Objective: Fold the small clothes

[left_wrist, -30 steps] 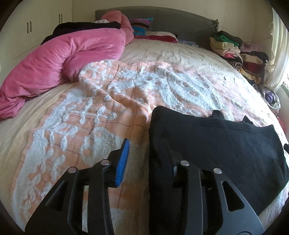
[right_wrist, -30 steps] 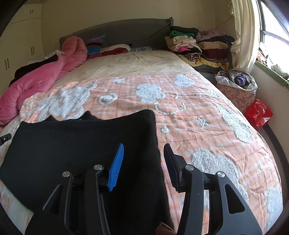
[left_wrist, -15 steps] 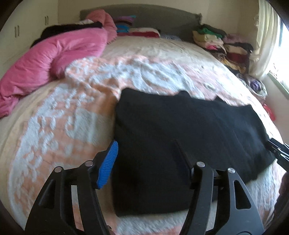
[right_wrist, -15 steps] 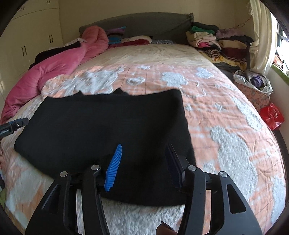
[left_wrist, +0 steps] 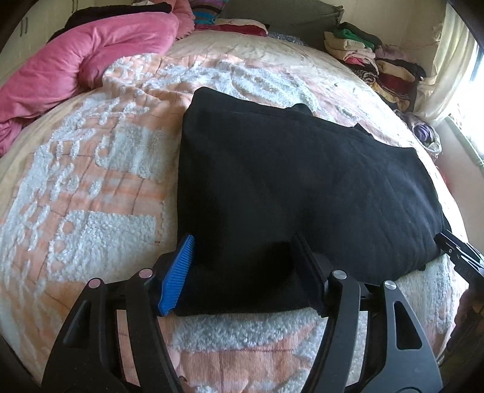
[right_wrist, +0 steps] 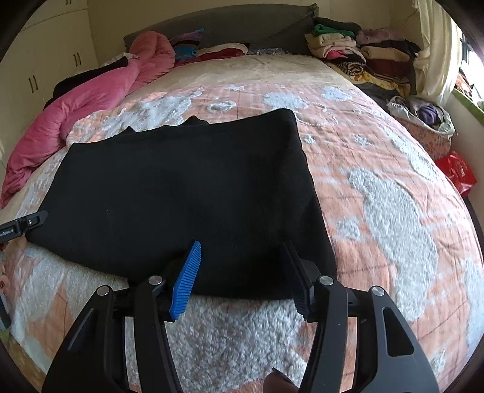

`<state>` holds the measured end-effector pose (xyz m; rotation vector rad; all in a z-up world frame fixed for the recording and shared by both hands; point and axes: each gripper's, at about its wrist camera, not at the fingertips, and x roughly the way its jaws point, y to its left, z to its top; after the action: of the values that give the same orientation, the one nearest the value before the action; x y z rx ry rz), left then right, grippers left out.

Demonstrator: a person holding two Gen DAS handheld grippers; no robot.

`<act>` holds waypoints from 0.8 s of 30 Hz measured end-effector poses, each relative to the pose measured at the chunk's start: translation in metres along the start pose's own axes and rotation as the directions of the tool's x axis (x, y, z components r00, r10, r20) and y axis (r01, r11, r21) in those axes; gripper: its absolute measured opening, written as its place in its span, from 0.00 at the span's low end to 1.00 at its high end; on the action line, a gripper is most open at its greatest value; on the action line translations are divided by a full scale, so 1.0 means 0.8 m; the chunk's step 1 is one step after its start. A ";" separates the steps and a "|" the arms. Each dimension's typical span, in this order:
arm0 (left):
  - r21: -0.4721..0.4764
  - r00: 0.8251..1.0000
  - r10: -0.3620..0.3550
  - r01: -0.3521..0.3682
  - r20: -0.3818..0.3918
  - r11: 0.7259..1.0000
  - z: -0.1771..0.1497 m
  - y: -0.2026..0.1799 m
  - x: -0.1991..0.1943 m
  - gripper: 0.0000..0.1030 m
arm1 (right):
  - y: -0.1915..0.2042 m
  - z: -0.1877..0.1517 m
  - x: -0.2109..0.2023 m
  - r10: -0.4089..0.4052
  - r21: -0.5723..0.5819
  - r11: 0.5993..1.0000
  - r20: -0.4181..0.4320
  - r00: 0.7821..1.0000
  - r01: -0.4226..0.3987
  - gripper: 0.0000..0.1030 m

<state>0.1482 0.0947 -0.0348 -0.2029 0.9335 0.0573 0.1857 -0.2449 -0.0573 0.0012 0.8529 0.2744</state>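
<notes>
Both grippers wide open over near edge of black garment, nothing held.

Left gripper point(left_wrist: 242, 272) straddles the near-left corner of the black garment point(left_wrist: 302, 187), jaws spread wide, cloth between them but not pinched. Right gripper point(right_wrist: 242, 272) same at the near-right corner, jaws wide. Garment lies flat, folded rectangle, on the peach-and-white bedspread point(right_wrist: 393, 196) toward the near side of the bed. Beyond, left: pink duvet point(left_wrist: 75, 63) bunched up, apart from garment. Far right: stack of folded clothes point(right_wrist: 357, 51) by the headboard point(right_wrist: 227, 24). Laundry basket point(right_wrist: 423, 121) and red bag point(right_wrist: 456, 172) beside the bed, right.
</notes>
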 end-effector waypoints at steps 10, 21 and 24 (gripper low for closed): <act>0.005 1.000 0.005 -0.005 0.004 1.000 -0.003 -0.001 -0.004 0.56 | -0.003 -0.009 -0.007 0.007 0.035 0.999 0.004 1.000 -0.007 0.52; 0.005 1.000 -0.006 0.006 0.027 1.000 -0.013 -0.004 -0.017 0.63 | 0.003 -0.017 -0.028 0.014 0.045 0.999 0.058 0.998 -0.017 0.64; 0.004 0.999 -0.018 0.018 0.032 1.000 -0.014 -0.005 -0.021 0.67 | 0.004 -0.018 -0.033 0.013 0.046 0.999 0.065 0.998 -0.016 0.74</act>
<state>0.1299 0.0891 -0.0276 -0.2065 0.8998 0.0423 0.1580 -0.2497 -0.0471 0.0599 0.7955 0.2670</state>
